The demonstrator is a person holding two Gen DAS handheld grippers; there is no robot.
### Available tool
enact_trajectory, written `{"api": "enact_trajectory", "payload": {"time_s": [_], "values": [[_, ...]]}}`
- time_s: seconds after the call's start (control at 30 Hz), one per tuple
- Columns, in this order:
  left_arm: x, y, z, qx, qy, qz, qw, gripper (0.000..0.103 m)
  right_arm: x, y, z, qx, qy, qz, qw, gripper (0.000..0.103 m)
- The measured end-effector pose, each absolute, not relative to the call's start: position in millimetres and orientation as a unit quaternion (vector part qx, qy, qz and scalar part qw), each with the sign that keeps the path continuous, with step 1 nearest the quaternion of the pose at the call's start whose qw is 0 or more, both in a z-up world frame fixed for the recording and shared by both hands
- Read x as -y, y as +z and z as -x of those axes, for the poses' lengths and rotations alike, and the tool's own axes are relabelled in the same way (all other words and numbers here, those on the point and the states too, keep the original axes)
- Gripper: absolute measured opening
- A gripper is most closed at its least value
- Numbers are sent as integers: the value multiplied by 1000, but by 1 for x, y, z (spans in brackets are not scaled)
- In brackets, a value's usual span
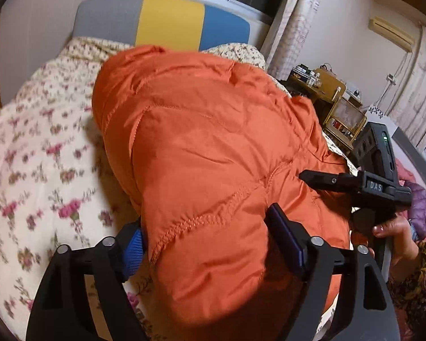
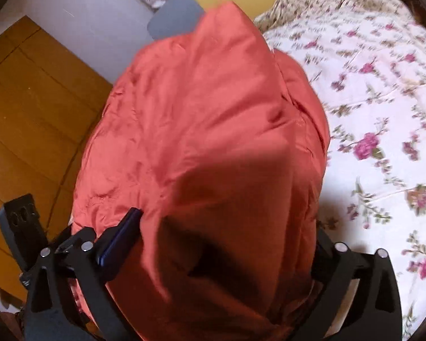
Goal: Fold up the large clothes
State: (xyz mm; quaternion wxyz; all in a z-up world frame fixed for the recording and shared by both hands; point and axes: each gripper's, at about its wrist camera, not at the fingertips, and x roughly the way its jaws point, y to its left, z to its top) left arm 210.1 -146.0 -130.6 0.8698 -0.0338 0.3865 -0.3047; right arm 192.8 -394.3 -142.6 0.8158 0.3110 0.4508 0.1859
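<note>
A puffy orange jacket (image 1: 207, 130) lies bunched in a thick mound on a floral bedspread (image 1: 37, 170). My left gripper (image 1: 207, 233) straddles the near end of the mound, and both pads press into the padded fabric. In the right wrist view the same jacket (image 2: 201, 119) fills the middle of the picture. My right gripper (image 2: 224, 233) stands wide around its bulk. Its left finger (image 2: 122, 236) rests against the cloth, while the right finger is mostly hidden behind the fabric. A hand (image 1: 392, 236) holds the right gripper's body beside the jacket.
A headboard (image 1: 167, 20) in grey, yellow and blue stands behind the bed. A cluttered side table (image 1: 335, 105) is at the bed's right, and a wooden floor (image 2: 28, 108) lies on the other side. A purple garment (image 1: 420, 199) sits at the right edge.
</note>
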Motion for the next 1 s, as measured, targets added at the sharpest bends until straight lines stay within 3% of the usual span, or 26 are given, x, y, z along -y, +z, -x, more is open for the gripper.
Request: {"api": "enact_trajectory", "payload": {"time_s": [0.17, 0.3, 0.57, 1.0], "values": [[150, -137, -211, -387, -299, 30, 872, 85, 390, -156, -214, -453, 249, -340, 786, 99], [159, -125, -198, -343, -281, -3, 896, 76, 393, -150, -212, -416, 273, -366, 787, 80], [142, -90, -185, -261, -262, -19, 929, 66, 369, -124, -201, -351, 300, -356, 812, 79], [34, -56, -154, -189, -184, 10, 964, 65, 255, -98, -237, -332, 378, -292, 814, 79]]}}
